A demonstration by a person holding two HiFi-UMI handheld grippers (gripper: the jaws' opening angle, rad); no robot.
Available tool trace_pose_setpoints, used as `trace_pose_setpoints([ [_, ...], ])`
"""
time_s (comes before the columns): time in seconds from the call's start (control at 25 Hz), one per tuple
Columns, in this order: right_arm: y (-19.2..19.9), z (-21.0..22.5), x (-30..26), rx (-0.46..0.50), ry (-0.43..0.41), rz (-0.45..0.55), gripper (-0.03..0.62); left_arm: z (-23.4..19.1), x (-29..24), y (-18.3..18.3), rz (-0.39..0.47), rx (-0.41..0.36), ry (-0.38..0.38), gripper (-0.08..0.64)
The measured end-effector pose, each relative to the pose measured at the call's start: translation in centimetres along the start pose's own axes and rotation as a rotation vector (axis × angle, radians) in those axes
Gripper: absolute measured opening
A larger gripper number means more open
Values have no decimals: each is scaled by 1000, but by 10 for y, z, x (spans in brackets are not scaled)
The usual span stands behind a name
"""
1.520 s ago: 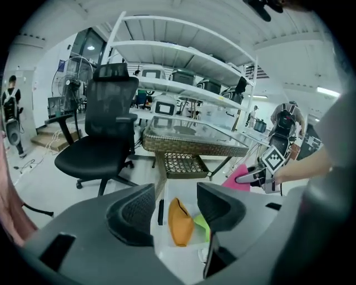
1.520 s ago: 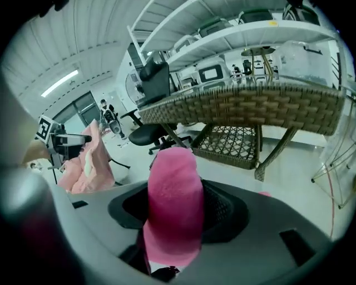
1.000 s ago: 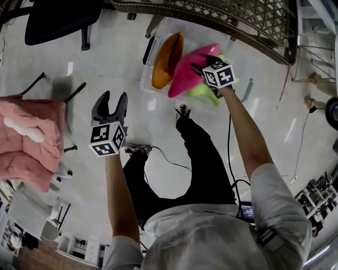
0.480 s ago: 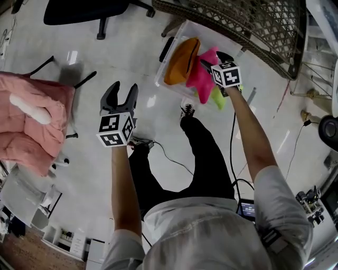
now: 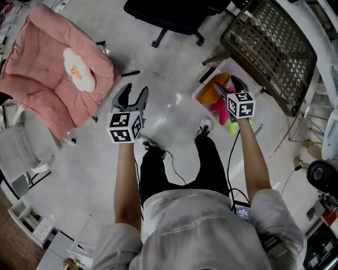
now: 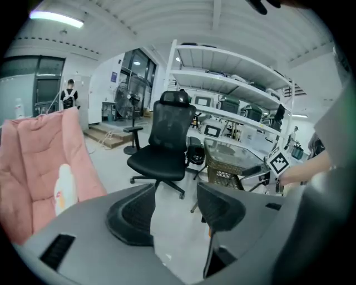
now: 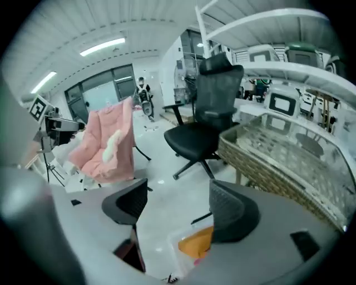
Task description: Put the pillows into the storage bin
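Pillows in the clear plastic storage bin point(image 5: 198, 96): orange pillow point(image 5: 214, 90), magenta pillow point(image 5: 219, 112). Left hand-held gripper point(image 5: 132, 95) and right hand-held gripper point(image 5: 227, 86) (jaws just opened) gape empty; the pink quilted cushion point(image 5: 53, 68) is best pinched by a thick edge.

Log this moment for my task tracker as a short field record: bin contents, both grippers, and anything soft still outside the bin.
storage bin: on the floor beside the wicker table
in bin: orange pillow, pink pillow
bin's near edge: green pillow, partly hidden
left gripper: open, empty
right gripper: over the bin in the head view; jaws have just been opening, nothing between them
outside bin: large pink cushion, far left
also present: black office chair
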State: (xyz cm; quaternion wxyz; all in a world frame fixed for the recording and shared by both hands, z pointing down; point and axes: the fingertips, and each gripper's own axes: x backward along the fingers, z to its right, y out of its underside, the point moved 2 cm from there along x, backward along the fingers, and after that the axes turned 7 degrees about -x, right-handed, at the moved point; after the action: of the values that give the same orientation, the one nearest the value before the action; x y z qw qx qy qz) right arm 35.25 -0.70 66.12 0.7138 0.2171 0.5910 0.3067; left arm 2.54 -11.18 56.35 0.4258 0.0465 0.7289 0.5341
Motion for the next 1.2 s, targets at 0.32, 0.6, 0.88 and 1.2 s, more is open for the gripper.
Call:
trace_pose_setpoints([
  [0.32,-136,-174,48,140,-171,215,343,-110,138,-26,106,104,-166,253],
  [0.6,-193,-325,58,230,-290,295,333,-190,232,-21,149,105,-233,253],
  [0.88,-213,-433,48,339,-358,353,344,-255,281,3,140,128,-287,253],
  [1.2,-217,-493,6,381,-541,300,323,-292,260,19,99,141,-281,253],
])
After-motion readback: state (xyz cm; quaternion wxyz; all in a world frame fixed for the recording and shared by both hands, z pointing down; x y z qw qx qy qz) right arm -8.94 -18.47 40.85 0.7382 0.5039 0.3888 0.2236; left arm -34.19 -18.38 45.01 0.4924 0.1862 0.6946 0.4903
